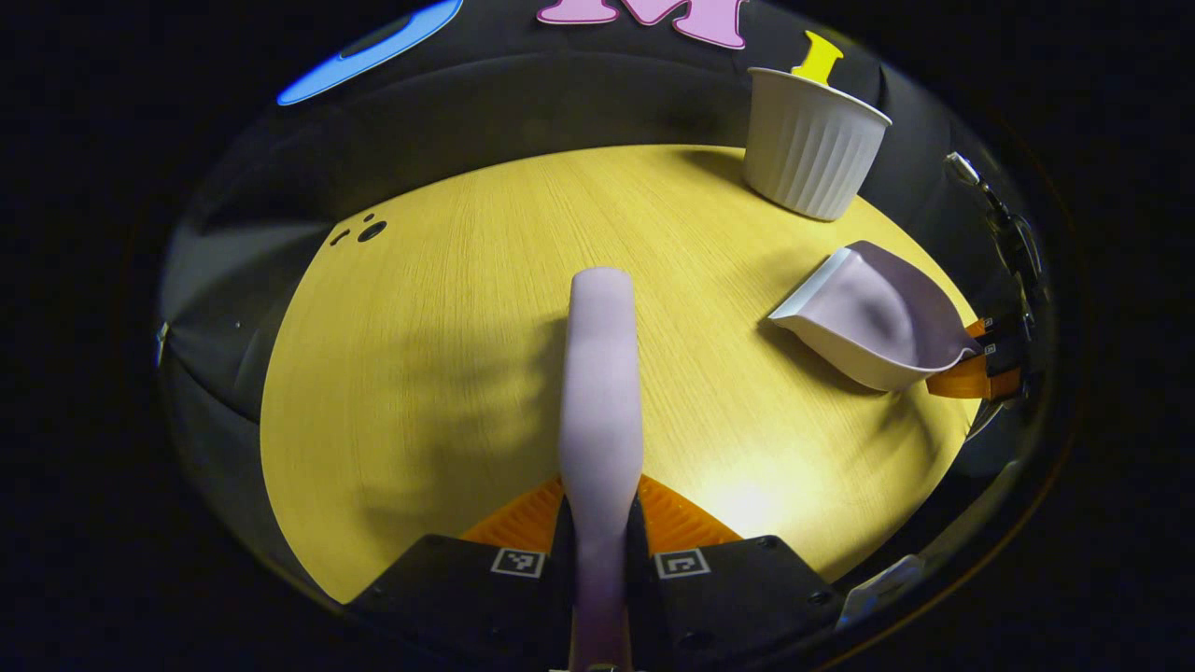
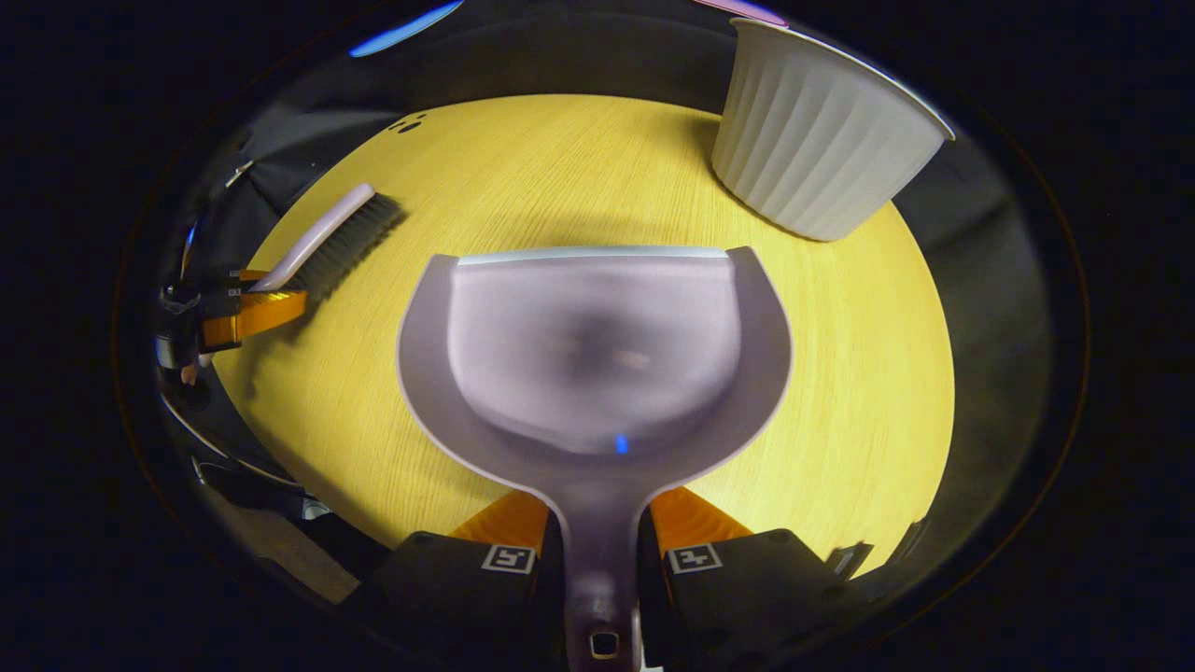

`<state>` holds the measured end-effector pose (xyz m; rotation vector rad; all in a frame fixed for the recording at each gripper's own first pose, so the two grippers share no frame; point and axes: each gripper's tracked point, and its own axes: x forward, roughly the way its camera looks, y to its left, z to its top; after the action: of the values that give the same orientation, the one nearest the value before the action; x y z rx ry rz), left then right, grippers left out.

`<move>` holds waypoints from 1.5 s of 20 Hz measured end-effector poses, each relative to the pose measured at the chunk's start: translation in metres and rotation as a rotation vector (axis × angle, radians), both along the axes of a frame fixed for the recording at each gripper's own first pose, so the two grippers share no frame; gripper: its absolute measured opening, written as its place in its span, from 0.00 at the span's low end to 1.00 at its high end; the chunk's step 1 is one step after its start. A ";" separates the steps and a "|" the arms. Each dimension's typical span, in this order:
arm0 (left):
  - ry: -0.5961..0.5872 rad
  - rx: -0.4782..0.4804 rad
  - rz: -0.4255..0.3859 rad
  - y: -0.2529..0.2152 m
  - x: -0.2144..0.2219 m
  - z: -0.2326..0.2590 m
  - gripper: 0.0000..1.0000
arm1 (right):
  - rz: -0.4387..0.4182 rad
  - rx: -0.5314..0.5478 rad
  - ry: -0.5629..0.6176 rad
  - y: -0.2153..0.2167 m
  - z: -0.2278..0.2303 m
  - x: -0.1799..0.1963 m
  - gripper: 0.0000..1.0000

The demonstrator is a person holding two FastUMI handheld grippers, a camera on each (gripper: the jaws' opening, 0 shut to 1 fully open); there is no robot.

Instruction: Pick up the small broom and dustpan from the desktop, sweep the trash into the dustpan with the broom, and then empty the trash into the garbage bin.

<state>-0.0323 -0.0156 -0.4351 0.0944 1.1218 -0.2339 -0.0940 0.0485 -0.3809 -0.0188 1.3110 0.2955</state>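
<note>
My left gripper (image 1: 600, 523) has both fingers clamped on the small broom (image 1: 602, 373) handle, well left of the ribbed white garbage bin (image 1: 810, 154) standing on the wooden desktop (image 1: 448, 355). My right gripper (image 2: 597, 527) pinches the dustpan (image 2: 597, 345) handle, its lip just short of that bin.

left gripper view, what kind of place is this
Probably a recording booth set up as a desk, not a lived-in room: a bare wooden desktop backed by a black cloth wall, with just a ribbed white bin, a dustpan and a broom.
</note>
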 end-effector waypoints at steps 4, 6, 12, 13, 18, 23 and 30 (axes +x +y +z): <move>-0.012 0.011 -0.007 0.004 0.001 0.000 0.33 | 0.016 0.009 0.002 0.004 0.002 -0.002 0.38; -0.015 0.029 -0.014 0.007 0.001 0.002 0.30 | 0.006 0.029 -0.002 0.006 0.002 -0.002 0.40; -0.057 0.018 -0.006 0.010 -0.012 0.030 0.31 | -0.001 0.059 -0.039 -0.004 0.043 -0.007 0.45; -0.076 0.015 0.004 0.011 -0.013 0.040 0.34 | -0.006 0.065 -0.064 -0.006 0.056 -0.006 0.45; -0.275 -0.028 0.084 0.018 0.006 0.114 0.34 | -0.026 0.067 -0.248 -0.013 0.123 0.017 0.45; -0.523 -0.071 0.148 0.022 0.044 0.209 0.34 | -0.045 0.088 -0.456 -0.008 0.188 0.059 0.44; -0.764 -0.180 0.163 0.015 0.063 0.315 0.34 | -0.115 0.171 -0.869 -0.011 0.335 0.113 0.41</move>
<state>0.0310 -0.0004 -0.1200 -0.0668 0.3421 -0.1306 0.0191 0.0379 -0.0454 0.0669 0.4205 0.2558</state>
